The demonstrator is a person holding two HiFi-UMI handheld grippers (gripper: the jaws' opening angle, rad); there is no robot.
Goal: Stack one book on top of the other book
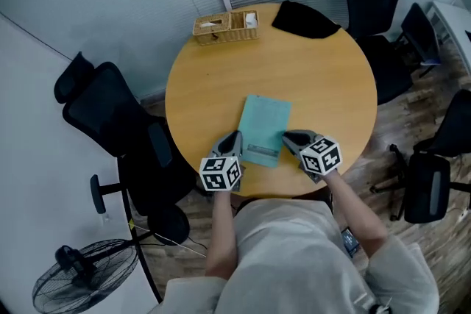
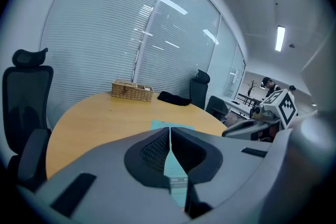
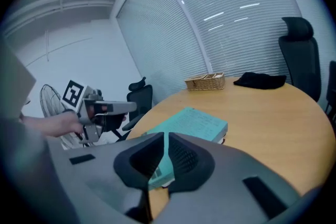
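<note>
A teal book [image 1: 265,129] lies flat on the round wooden table [image 1: 324,77], close to its near edge. In the right gripper view the teal book [image 3: 194,122] looks thick, and a pale sliver peeks out under one corner; I cannot tell whether that is a second book. My left gripper [image 1: 237,137] sits at the book's left edge, jaws shut with nothing between them [image 2: 170,131]. My right gripper [image 1: 287,137] is at the book's right edge, and its jaws [image 3: 164,137] are also shut and empty. The book [image 2: 157,124] shows just beyond the left jaws.
A wicker basket [image 1: 224,26] and a black cloth [image 1: 305,20] sit at the table's far edge. Black office chairs [image 1: 110,121] ring the table, with more on the right [image 1: 383,4]. A floor fan [image 1: 73,283] stands at the lower left.
</note>
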